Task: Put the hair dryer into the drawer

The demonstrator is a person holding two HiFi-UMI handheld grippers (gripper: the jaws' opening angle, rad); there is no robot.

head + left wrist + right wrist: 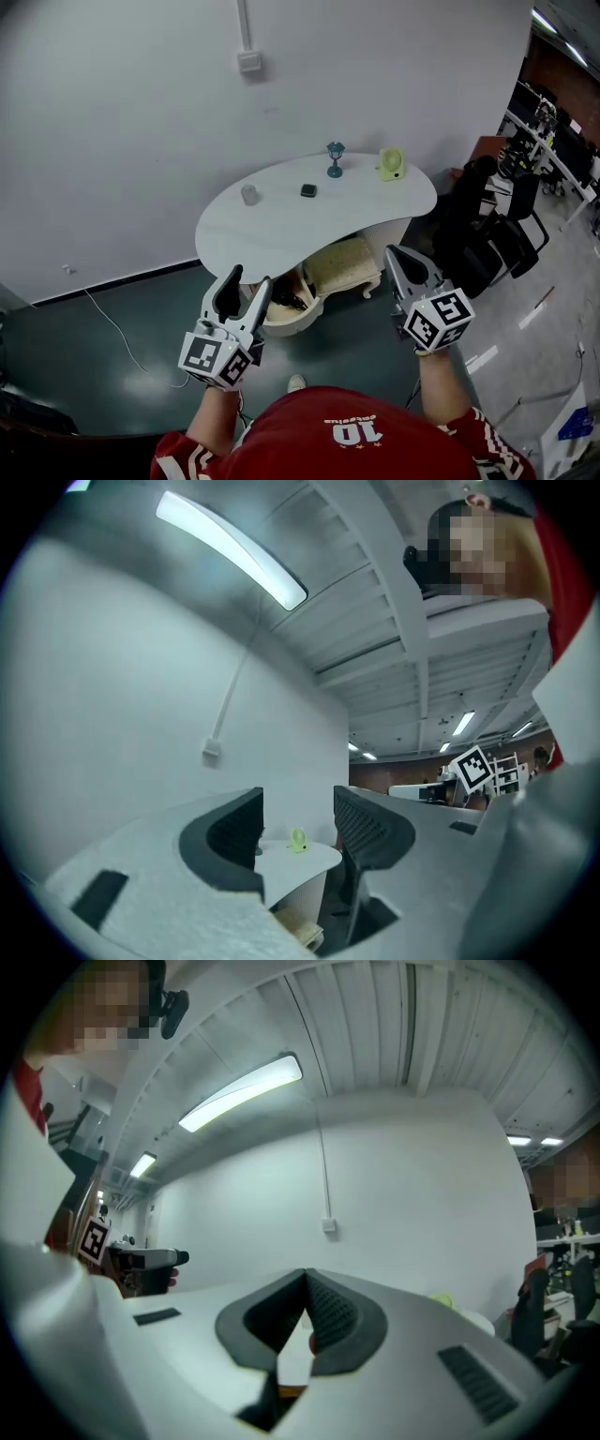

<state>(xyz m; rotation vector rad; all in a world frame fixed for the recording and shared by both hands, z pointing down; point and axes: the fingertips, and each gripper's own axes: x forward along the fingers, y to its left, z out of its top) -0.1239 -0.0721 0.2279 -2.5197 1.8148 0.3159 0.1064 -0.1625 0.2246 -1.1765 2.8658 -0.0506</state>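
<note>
Holding our left claw (248,278) released and empty, our right claw (394,253) clenched on nothing, white tabletop (281,225) ahead of us, drawer (292,320) open beneath it

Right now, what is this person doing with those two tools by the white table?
A person in a red shirt stands before a white table, a hand-held gripper in each hand, both held clear of it. Neither holds anything: the left gripper is open, the right gripper shut. Under the table a drawer stands open with something dark inside.
</note>
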